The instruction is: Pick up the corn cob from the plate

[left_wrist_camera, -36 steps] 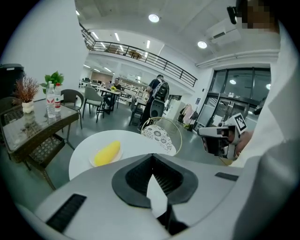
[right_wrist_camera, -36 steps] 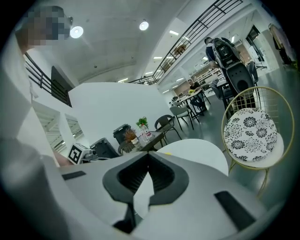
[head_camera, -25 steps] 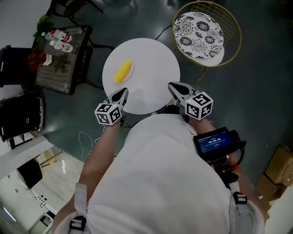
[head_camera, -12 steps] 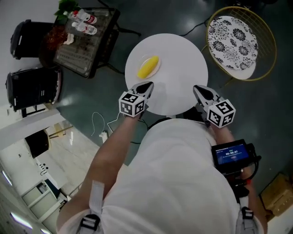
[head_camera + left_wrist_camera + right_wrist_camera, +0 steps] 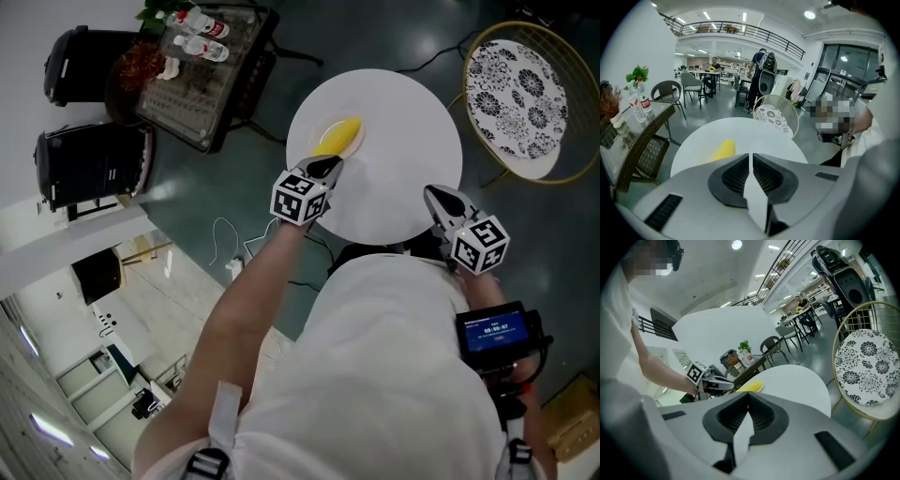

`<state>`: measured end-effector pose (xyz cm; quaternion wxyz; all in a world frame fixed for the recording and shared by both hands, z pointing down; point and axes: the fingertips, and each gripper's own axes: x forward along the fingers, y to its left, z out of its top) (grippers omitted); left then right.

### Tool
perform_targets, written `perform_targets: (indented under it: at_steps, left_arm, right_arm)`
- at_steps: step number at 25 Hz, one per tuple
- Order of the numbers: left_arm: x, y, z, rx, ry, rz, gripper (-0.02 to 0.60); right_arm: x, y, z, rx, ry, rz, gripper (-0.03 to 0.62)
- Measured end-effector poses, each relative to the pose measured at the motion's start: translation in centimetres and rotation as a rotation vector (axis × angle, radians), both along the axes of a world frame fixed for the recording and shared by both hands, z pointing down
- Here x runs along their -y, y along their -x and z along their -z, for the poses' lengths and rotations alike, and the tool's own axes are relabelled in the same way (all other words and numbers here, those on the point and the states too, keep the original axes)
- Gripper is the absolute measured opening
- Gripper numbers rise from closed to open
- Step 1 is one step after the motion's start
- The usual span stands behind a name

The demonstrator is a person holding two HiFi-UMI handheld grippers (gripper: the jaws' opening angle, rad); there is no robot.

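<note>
A yellow corn cob [image 5: 339, 135] lies on a shallow white plate [image 5: 323, 126] at the left side of a round white table [image 5: 403, 141]. My left gripper [image 5: 333, 166] is shut and empty, its tip just short of the cob's near side. In the left gripper view the cob [image 5: 723, 150] lies just beyond the closed jaws, slightly left. My right gripper [image 5: 436, 194] is shut and empty over the table's near right edge, well away from the cob. Its own view shows the cob [image 5: 751, 386] across the table and the left gripper [image 5: 723, 385] beside it.
A gold wire chair with a patterned cushion [image 5: 517, 94] stands right of the table. A dark wicker side table with bottles and a plant [image 5: 202, 70] stands to the left, with black bins [image 5: 89, 169] beyond it. People stand far back in the hall [image 5: 759, 75].
My left gripper has moved forward and down towards the cob, from the table's near edge to right beside the plate. My right gripper has sunk a little at the near right edge.
</note>
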<state>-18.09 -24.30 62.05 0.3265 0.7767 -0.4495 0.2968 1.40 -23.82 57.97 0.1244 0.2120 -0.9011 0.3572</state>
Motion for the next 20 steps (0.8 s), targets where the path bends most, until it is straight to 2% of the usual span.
perform_targets:
  at_steps: [7, 11, 14, 20]
  left_arm:
    - [1.5, 3.0, -2.6, 0.086, 0.082, 0.017, 0.011]
    - [2.4, 3.6, -3.3, 0.132, 0.107, -0.012, 0.011]
    - [2.8, 3.6, -4.0, 0.166, 0.148, -0.066, 0.098]
    - [3.8, 3.7, -6.3, 0.247, 0.210, -0.149, 0.179]
  right_arm:
    - [1.0, -0.2, -0.3, 0.007, 0.021, -0.021, 0.008]
    - [1.1, -0.2, 0.0, 0.041, 0.042, -0.042, 0.008]
    - [1.2, -0.2, 0.2, 0.044, 0.048, -0.046, 0.008]
    - [0.8, -1.3, -0.3, 0.036, 0.065, -0.072, 0.008]
